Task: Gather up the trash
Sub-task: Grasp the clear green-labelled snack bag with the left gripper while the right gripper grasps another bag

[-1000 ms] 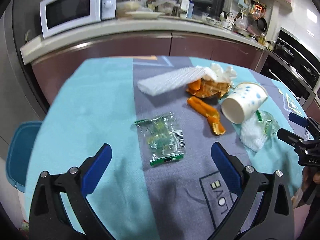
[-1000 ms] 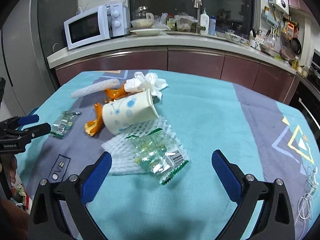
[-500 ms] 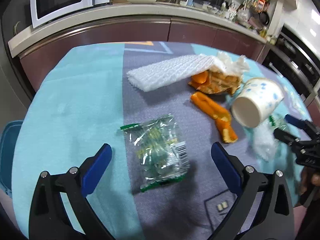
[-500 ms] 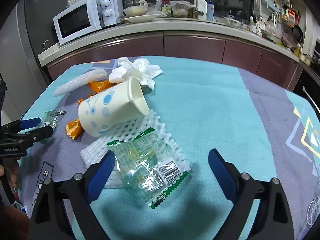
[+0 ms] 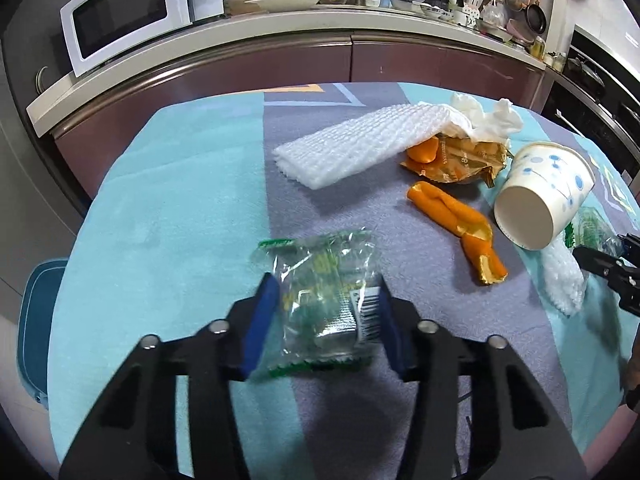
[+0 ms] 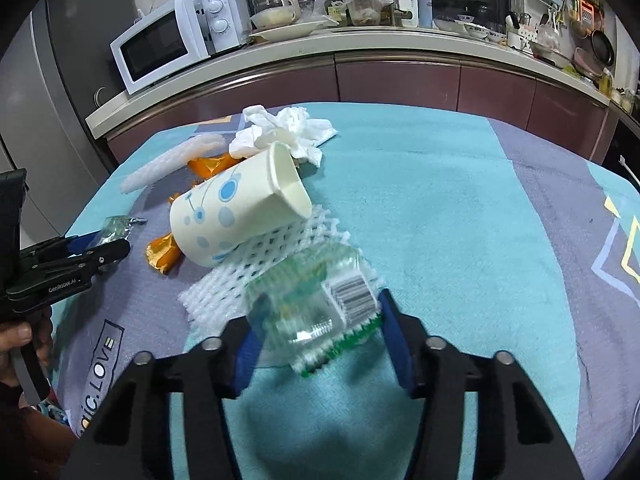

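— While both grippers are busy, what lies around them on the table?

— The left gripper point(image 5: 326, 312) has its blue pads pressed against the two sides of a clear wrapper point(image 5: 324, 280) with green edges and a barcode, near the front of the tablecloth point(image 5: 168, 184). The right gripper point(image 6: 320, 328) pinches a second wrapper point(image 6: 316, 300) of the same sort, which lies over a white foam net point(image 6: 256, 268).

— And what crowds them?

— A paper cup point(image 6: 236, 212) with blue dots lies on its side, touching that net. Behind it sit an orange peel point(image 5: 456, 224), a gold snack bag point(image 5: 460, 156), a long foam sleeve point(image 5: 360, 144) and a crumpled tissue point(image 6: 284, 128). The cup and the peel sit between the two grippers.

— Any writing?

— The tablecloth reads "LOVE" in the right wrist view. The left tool's side shows something like "GenRobot.AI", though the print is small and I may misread it. The microwave point(image 6: 176, 40) on the counter point(image 6: 360, 48) carries a brand above its dials that looks like "Galanz".

— Anything else?

— A blue lid or bin point(image 5: 36, 316) shows at the table's left edge.
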The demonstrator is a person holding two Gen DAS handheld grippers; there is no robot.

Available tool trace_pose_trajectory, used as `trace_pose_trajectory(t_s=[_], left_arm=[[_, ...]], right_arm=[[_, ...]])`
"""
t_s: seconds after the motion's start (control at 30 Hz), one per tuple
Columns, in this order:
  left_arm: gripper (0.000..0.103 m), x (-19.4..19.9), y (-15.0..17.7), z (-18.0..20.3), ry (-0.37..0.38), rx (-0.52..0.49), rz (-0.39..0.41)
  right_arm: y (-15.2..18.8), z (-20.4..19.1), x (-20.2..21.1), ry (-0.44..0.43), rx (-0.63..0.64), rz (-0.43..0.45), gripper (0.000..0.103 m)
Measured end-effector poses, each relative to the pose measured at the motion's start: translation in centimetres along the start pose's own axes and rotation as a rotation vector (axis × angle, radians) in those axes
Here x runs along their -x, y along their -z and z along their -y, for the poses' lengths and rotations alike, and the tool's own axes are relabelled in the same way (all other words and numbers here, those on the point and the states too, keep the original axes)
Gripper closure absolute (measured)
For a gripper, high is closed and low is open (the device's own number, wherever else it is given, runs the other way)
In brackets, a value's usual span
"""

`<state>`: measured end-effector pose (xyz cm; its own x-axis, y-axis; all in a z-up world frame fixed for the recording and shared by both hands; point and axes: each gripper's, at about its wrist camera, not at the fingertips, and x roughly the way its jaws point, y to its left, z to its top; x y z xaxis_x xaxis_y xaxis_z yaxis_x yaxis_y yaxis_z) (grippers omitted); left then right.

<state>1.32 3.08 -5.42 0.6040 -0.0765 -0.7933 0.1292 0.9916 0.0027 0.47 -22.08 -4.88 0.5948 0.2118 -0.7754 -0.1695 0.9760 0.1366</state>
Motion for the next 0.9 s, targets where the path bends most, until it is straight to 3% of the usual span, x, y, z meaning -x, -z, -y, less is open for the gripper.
trace_pose_trajectory(t_s=[0.2,0.27,0.57,0.9], left_arm=[[0.068,0.5,0.2,0.0,0.024,-0.002,0.03],[0.07,0.8,0.4,0.0,0.036,-0.001,0.042],[0.074,2.2,0.5,-0.4,0.081,0.022,0.09],[0.074,5.6,0.0,-1.2,0.118,0.041,0.165]], right_arm=[[0.1,0.1,0.2,-0.002,-0.005,0.009,0.057],[0.1,0.2,0.2,-0.002,-0.007,0.011,0.068],[0.0,0.4,1.1,0.0,-0.013,0.033,0.069],[-0.9,-1.0,5.8,0.011,0.038,0.123,0.069]])
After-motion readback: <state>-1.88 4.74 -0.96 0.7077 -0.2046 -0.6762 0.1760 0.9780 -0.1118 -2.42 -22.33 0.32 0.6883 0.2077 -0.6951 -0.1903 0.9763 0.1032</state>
